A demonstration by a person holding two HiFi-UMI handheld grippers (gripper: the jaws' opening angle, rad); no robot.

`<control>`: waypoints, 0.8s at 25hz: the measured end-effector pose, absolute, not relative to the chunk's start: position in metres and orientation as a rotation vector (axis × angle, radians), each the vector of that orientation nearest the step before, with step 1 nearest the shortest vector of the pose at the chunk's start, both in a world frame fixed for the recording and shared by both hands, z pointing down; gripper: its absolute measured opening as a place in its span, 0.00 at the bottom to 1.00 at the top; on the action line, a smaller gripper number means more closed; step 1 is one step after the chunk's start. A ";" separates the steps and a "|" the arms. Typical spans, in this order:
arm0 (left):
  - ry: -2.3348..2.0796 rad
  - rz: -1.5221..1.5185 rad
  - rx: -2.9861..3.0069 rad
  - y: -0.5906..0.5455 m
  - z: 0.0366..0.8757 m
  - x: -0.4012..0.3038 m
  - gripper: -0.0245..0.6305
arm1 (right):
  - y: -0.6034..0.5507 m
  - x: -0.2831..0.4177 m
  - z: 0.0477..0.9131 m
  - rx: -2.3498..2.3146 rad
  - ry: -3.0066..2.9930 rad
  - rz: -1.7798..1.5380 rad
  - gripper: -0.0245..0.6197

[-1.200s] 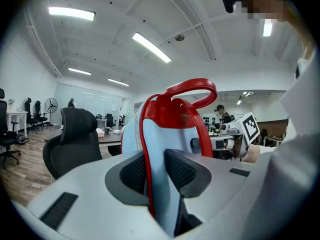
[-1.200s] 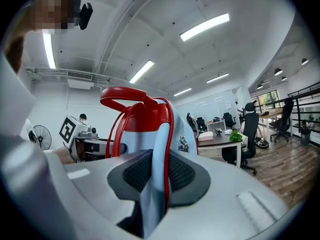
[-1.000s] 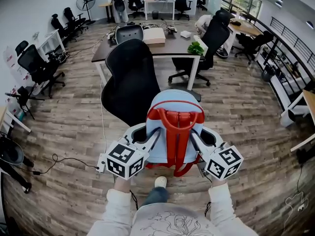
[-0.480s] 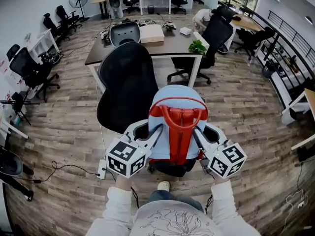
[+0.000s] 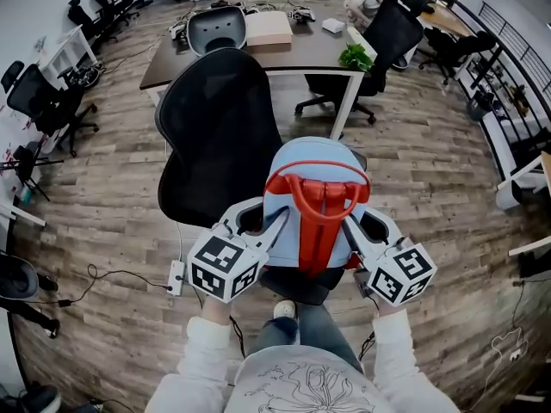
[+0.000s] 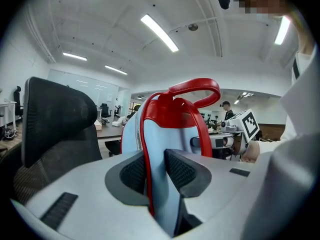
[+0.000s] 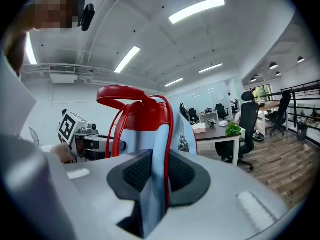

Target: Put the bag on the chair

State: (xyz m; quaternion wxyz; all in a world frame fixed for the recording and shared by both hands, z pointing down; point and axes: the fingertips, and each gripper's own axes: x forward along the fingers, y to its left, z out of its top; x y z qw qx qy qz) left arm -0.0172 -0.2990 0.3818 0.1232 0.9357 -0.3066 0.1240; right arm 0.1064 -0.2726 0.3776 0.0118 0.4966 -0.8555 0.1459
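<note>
A light-blue bag (image 5: pixel 312 198) with red straps and a red top handle hangs upright between my two grippers. My left gripper (image 5: pixel 274 227) is shut on the bag's left edge (image 6: pixel 167 184), pinching blue fabric and a red strap. On the other side, the bag's right edge (image 7: pixel 155 134) is pinched in my right gripper (image 5: pixel 349 227). The black office chair (image 5: pixel 217 127) stands just ahead and to the left, and its dark seat (image 5: pixel 297 284) shows below the bag. Its mesh backrest (image 6: pixel 55 126) fills the left of the left gripper view.
Behind the chair stands a dark desk (image 5: pixel 297 57) with a box (image 5: pixel 269 27) and a green plant (image 5: pixel 355 57). More office chairs (image 5: pixel 392 33) stand at the right and along the left wall. A power strip (image 5: pixel 176 275) with a cable lies on the wood floor.
Both grippers and the bag have come forward to the chair. The chair is closer and larger in view, and its seat now lies under the bag. The grip on the bag is unchanged.
</note>
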 end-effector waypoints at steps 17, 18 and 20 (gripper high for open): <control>-0.928 0.548 2.457 -0.368 0.514 0.016 0.20 | -0.357 0.141 0.509 1.310 -2.522 0.681 0.17; -0.930 0.559 2.445 -0.371 0.521 0.017 0.20 | -0.361 0.142 0.516 1.294 -2.517 0.688 0.17; -0.932 0.583 2.423 -0.375 0.536 0.020 0.20 | -0.366 0.144 0.530 1.264 -2.504 0.700 0.17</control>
